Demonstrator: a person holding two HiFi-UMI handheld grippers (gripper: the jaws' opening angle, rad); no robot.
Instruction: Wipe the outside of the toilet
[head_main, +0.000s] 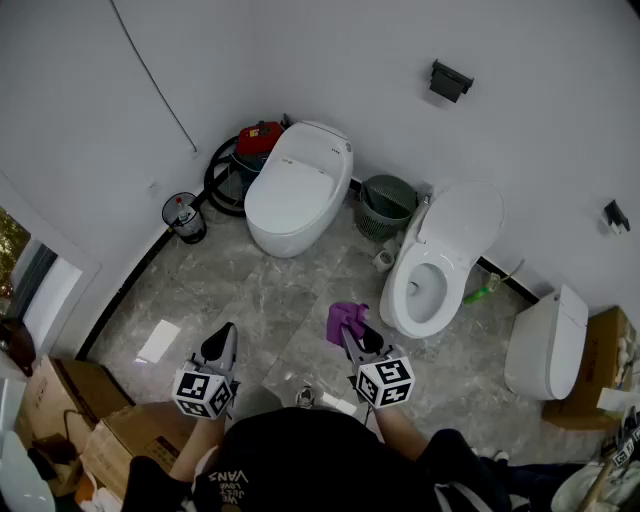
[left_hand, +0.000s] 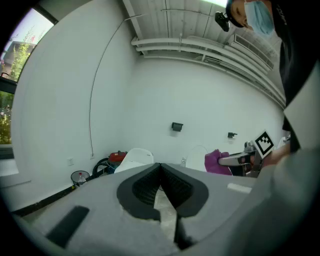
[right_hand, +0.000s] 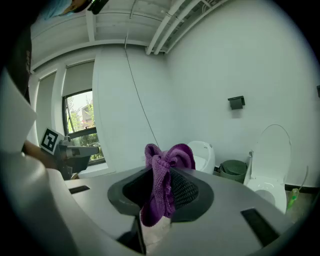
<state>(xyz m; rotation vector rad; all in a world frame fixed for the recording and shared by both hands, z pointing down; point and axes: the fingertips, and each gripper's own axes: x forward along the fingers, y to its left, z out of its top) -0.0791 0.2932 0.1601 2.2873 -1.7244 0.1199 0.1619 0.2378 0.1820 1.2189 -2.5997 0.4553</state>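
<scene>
A white toilet with its lid closed (head_main: 296, 186) stands at the back against the wall; it also shows far off as the closed toilet (left_hand: 134, 157) and the closed toilet (right_hand: 203, 152). A second toilet with the lid up (head_main: 440, 262) stands to its right, seen too as the open toilet (right_hand: 270, 165). My right gripper (head_main: 352, 330) is shut on a purple cloth (head_main: 345, 320), which bunches up between the jaws as the cloth (right_hand: 162, 185). My left gripper (head_main: 222, 345) hangs over the floor with its jaws closed together on nothing, left gripper (left_hand: 161, 172).
A green basket (head_main: 386, 204) sits between the two toilets. A red vacuum with a black hose (head_main: 245, 150) stands behind the closed toilet, a small black bin (head_main: 184, 217) to its left. A third white fixture (head_main: 545, 345) and cardboard boxes (head_main: 80, 420) flank the marble floor.
</scene>
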